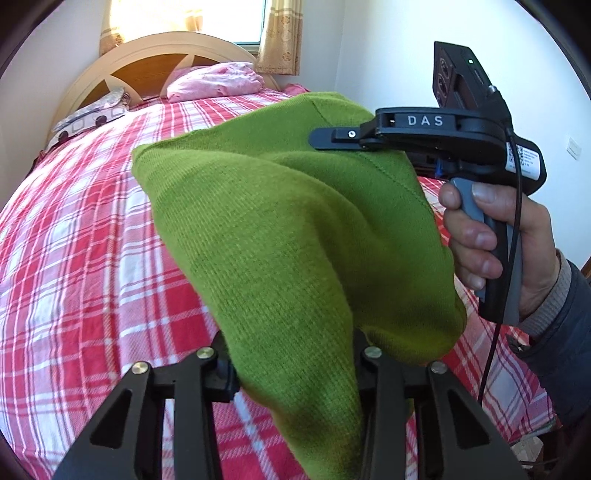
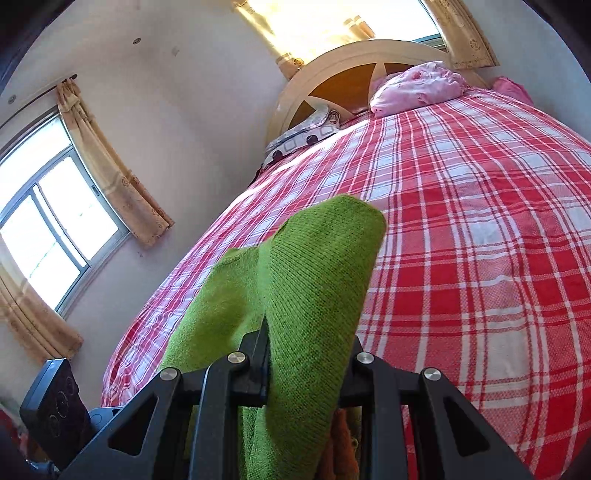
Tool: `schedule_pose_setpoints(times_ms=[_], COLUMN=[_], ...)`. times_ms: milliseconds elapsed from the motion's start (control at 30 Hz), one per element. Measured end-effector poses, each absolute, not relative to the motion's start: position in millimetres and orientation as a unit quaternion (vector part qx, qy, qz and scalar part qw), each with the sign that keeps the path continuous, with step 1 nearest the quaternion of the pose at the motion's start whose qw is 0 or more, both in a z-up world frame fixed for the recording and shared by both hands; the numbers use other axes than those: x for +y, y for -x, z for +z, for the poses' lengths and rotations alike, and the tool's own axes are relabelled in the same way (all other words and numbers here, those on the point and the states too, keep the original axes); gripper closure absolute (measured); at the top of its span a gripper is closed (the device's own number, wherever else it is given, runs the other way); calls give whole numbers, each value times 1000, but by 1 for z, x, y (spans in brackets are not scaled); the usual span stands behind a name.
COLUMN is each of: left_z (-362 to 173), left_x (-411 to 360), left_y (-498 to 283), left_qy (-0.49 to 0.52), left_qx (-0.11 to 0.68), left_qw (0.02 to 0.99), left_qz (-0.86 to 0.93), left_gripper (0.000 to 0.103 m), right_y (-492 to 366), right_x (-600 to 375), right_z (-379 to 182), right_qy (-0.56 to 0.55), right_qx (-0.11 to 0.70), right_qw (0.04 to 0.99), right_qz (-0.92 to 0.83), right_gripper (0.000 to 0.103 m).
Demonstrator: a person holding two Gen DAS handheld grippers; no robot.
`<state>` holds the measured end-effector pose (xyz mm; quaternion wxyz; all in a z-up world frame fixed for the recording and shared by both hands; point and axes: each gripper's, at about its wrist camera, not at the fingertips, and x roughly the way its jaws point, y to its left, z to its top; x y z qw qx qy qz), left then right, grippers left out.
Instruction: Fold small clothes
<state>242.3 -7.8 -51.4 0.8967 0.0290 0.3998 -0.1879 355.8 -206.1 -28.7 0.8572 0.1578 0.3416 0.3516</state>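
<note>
A green knitted garment (image 1: 288, 229) hangs in the air above the bed, held by both grippers. My left gripper (image 1: 295, 373) is shut on its near end, with the cloth bunched between the fingers and draping over them. My right gripper (image 1: 332, 138) shows in the left wrist view, held in a hand, with its fingers shut on the garment's upper edge. In the right wrist view the garment (image 2: 314, 280) rises in a fold out of my right gripper (image 2: 306, 369), and its fingertips are hidden by cloth.
The bed has a red and white plaid sheet (image 1: 81, 229) under the garment. A pink pillow (image 1: 214, 83), a patterned pillow (image 1: 88, 118) and a wooden headboard (image 1: 155, 62) are at the far end. A wall (image 1: 461, 33) runs along the right side, windows (image 2: 55, 221) on the left.
</note>
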Motion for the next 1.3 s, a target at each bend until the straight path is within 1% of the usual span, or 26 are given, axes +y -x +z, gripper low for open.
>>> schedule_pose_setpoints(times_ms=[600,1300], left_z=[-43,-44], left_x=[44,94], left_y=[-172,-145], left_qy=[-14,-6], left_qx=[381,376], left_qw=[916,924], left_qz=[-125,-70], left_gripper=[62,62], right_y=[-313,-293], right_x=[-124,-36], right_z=[-18,-11], right_qy=[-135,-115], right_qx=[337,346], right_qw=[834,805], right_qz=[416,468], right_gripper=[79,79])
